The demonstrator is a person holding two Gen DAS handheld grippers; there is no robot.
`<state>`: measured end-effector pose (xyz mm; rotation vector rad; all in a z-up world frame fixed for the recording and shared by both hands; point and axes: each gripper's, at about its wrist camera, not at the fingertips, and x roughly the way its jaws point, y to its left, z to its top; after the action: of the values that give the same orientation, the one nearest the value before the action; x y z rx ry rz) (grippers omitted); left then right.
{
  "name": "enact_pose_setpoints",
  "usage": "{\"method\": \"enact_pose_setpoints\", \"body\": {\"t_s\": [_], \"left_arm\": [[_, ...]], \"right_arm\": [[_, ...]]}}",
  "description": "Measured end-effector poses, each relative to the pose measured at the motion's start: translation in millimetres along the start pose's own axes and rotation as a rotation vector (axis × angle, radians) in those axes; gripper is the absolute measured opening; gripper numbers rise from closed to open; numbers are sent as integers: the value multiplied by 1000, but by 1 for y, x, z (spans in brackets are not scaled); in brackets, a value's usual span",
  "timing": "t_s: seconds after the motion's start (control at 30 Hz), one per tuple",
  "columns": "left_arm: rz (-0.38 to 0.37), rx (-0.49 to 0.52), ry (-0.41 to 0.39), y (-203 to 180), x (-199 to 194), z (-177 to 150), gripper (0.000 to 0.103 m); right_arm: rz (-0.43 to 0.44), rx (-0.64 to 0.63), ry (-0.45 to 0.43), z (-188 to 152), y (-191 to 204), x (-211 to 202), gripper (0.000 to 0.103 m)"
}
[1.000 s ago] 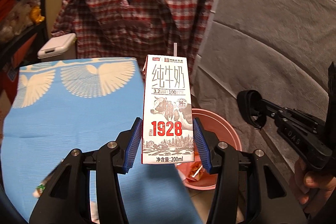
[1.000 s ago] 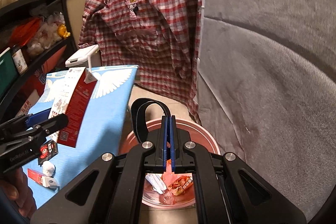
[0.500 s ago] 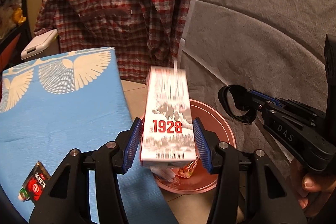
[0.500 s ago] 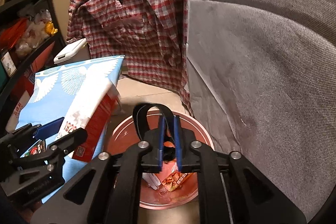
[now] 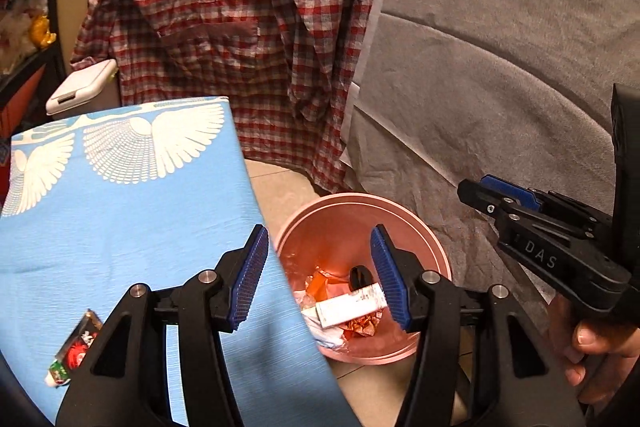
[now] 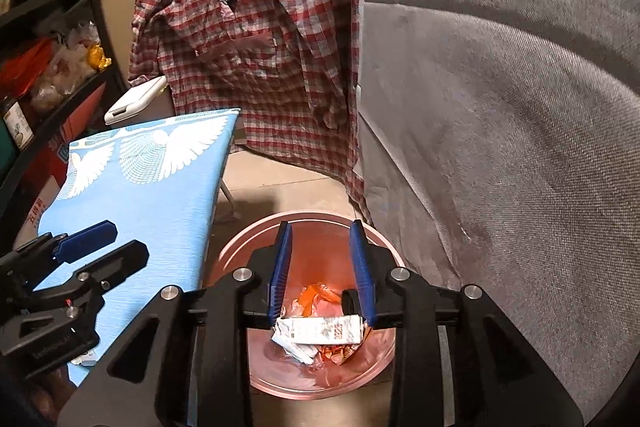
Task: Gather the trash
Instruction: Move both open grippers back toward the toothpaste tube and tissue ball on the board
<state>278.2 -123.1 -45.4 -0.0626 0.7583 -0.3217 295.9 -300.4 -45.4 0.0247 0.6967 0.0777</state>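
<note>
While your left gripper (image 5: 316,275) stands spread and empty, the milk carton (image 6: 324,331) lies flat across the pink bin (image 6: 240,247). Your right gripper (image 6: 322,267) is opening above it, holding nothing. The bin sits between the blue table (image 5: 120,219) and grey cloth (image 6: 500,147).

Warm, dim indoor light; both views are sharp in the middle, bend strongly at the black rounded edges, and darken in the corners.
</note>
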Motion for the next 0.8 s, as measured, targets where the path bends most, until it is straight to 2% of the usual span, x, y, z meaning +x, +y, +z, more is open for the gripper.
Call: {"method": "enact_pose_setpoints", "body": {"t_s": [0.27,0.5,0.63,0.8], "left_arm": [[28,-17,-63,32,-44,0,46],[72,-56,-134,77,-99,-4,40],[112,-83,-162,112,-130,-13,37],[164,-110,-168,151,-157,-29,33]], "right_arm": [[51,-40,-83,1,30,-33,31],[111,-80,-135,-3,68,-58,31],[159,-87,-137,-11,88,-67,30],[232,-105,-128,-28,121,-75,23]]}}
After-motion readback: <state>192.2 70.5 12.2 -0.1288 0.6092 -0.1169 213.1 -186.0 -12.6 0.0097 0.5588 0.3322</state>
